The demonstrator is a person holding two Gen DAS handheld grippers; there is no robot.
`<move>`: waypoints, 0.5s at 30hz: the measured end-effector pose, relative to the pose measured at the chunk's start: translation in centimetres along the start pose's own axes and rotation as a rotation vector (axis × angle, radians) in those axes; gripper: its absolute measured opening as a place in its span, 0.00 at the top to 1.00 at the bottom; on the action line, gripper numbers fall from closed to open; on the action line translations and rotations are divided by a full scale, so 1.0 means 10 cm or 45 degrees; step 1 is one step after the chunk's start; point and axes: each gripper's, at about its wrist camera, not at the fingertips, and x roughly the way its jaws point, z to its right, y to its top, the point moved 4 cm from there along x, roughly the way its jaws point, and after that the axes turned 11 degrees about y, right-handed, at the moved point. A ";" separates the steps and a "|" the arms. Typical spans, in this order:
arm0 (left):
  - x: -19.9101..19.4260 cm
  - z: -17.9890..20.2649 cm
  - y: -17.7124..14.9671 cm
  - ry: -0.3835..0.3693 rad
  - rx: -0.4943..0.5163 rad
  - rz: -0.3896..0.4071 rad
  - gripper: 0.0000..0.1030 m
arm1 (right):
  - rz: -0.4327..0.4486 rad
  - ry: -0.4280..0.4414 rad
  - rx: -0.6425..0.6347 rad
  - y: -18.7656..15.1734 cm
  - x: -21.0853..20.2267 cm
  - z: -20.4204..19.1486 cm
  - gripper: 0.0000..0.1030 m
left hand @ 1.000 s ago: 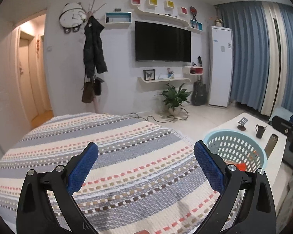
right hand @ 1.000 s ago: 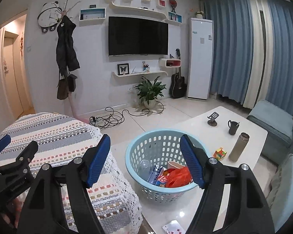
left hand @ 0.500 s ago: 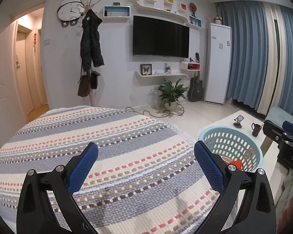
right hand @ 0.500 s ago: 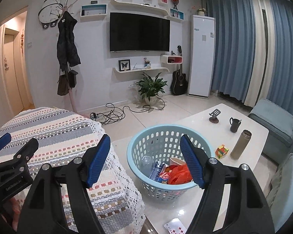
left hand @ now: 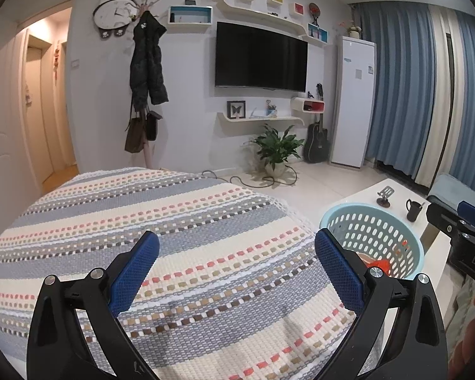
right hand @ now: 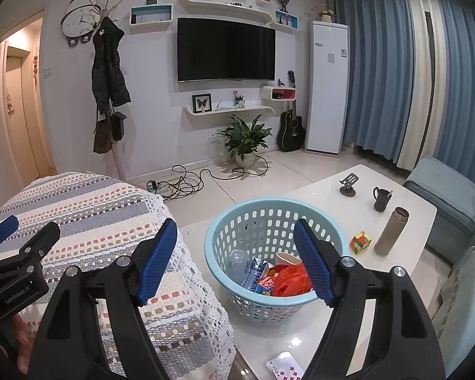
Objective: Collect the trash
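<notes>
A light blue plastic basket [right hand: 231, 231] stands on the white table [right hand: 405, 221] and holds trash: an orange bag [right hand: 288, 281], a blue carton [right hand: 253, 272], a clear bottle [right hand: 236, 259] and a paper cup [right hand: 285, 258]. My right gripper [right hand: 234, 259] is open and empty, held above the basket's near rim. My left gripper [left hand: 236, 269] is open and empty above the striped knitted cover [left hand: 174, 221]. The basket also shows in the left wrist view [left hand: 370, 228], at the right.
On the table stand a black mug [right hand: 381, 198], a steel flask [right hand: 391, 231], a puzzle cube [right hand: 361, 242], a phone stand [right hand: 348, 185] and a card [right hand: 283, 365] near the front edge. Cables [right hand: 186, 183] and a potted plant [right hand: 245, 139] lie on the floor. A blue sofa [right hand: 449, 190] is at right.
Both grippers rose and tilted slightly, so the basket and cover sit lower in view. The right gripper has come further into the left wrist view. Both stayed open.
</notes>
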 end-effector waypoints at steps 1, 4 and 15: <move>0.00 0.00 0.00 0.000 0.003 0.001 0.07 | 0.000 -0.001 -0.003 0.00 -0.01 0.00 0.30; -0.01 0.02 -0.01 -0.007 0.014 0.001 0.07 | -0.004 0.000 -0.008 -0.01 -0.01 0.01 0.30; 0.01 0.01 -0.02 -0.022 -0.006 -0.014 0.07 | -0.020 0.012 0.006 -0.03 0.03 0.02 0.26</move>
